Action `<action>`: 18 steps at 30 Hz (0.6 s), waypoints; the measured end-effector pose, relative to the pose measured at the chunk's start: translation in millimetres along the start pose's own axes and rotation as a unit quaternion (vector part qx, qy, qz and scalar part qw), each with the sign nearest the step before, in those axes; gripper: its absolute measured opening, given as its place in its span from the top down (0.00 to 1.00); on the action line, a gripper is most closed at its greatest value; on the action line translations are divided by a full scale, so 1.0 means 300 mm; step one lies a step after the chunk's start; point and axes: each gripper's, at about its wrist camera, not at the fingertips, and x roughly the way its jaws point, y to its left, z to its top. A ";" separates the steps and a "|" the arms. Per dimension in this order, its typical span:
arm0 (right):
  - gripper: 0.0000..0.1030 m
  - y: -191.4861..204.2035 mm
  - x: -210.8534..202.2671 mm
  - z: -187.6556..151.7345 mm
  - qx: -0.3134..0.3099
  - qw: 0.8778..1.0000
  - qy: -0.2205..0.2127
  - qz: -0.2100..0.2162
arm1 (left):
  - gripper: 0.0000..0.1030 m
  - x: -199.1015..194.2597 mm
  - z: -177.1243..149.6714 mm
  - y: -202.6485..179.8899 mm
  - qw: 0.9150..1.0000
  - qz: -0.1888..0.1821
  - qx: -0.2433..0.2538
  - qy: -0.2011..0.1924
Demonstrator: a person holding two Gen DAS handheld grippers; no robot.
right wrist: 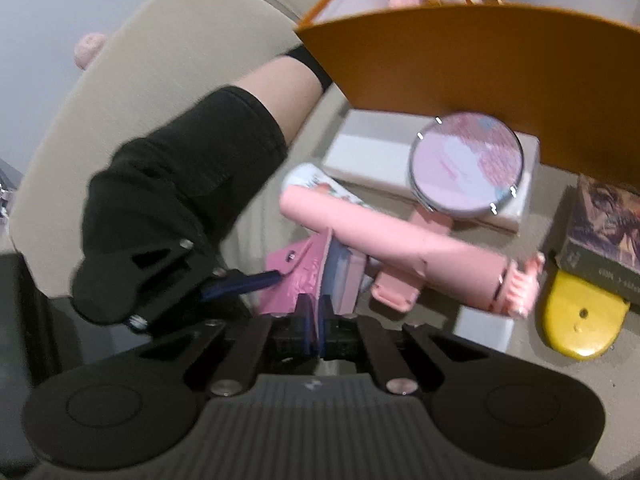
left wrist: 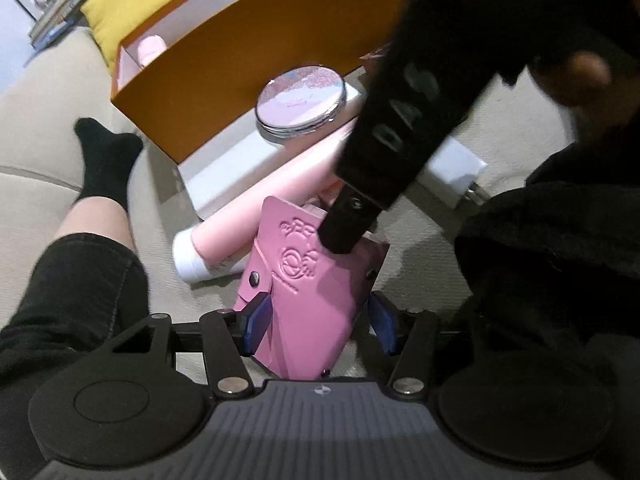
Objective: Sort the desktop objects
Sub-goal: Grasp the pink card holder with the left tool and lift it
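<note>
1. Nearest in the left wrist view: left gripper [left wrist: 320, 326], jaws spread wide, blue pads [left wrist: 256, 322] on either side of the pink wallet [left wrist: 312, 292]. Right-hand pad clear of the wallet's edge; left-hand pad at its edge, contact impossible to judge.
2. Pink wallet between those pads, embossed face up, snap studs showing, over the beige sofa cushion [left wrist: 48, 100]. Resting or lifted: cannot tell.
3. At the wallet's far edge: right gripper [left wrist: 342, 236], reaching in from the upper right, jaws pressed together and pinching that edge. Same pinch seen in the right wrist view, pads closed flat on a thin pink flap.
4. Just behind the wallet: pink tube [left wrist: 256, 216] with a white cap, lying on its side and touching the wallet's far corner.
5. Under and behind the tube: flat white box [left wrist: 224, 168], with a round compact mirror [left wrist: 302, 104] lying on top of it.
6. To the left: a bare leg in dark shorts and a black sock [left wrist: 108, 152], stretched along the sofa.
7. To the right in the right wrist view: yellow object [right wrist: 580, 320] tucked partly under a dark printed box [right wrist: 600, 232].
8. Farther back: open orange box [left wrist: 248, 60], a pale pink item [left wrist: 150, 50] inside it.
9. Farthest: yellow cushion [left wrist: 132, 0] behind the orange box.
</note>
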 end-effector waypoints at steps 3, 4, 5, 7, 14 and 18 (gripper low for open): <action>0.97 0.012 -0.007 0.004 -0.009 1.000 -0.004 0.001 | 0.39 0.003 0.004 -0.011 1.000 0.024 0.003 0.002; 0.97 0.003 -0.023 0.006 -0.010 1.000 -0.005 0.002 | 0.40 0.001 0.005 -0.013 1.000 0.025 0.009 -0.002; 0.98 0.005 -0.020 0.009 -0.010 1.000 -0.007 0.002 | 0.42 -0.002 0.003 -0.014 1.000 0.026 0.010 -0.005; 0.98 0.007 -0.040 0.010 -0.016 1.000 -0.017 -0.001 | 0.49 -0.009 -0.002 -0.013 1.000 0.022 0.009 -0.011; 0.93 -0.032 -0.137 0.031 -0.016 0.997 -0.068 -0.044 | 0.63 -0.059 -0.009 0.014 0.999 0.037 -0.009 -0.037; 0.92 -0.088 -0.214 0.031 -0.004 0.992 -0.092 -0.090 | 0.66 -0.090 -0.016 0.090 0.997 0.028 -0.052 -0.052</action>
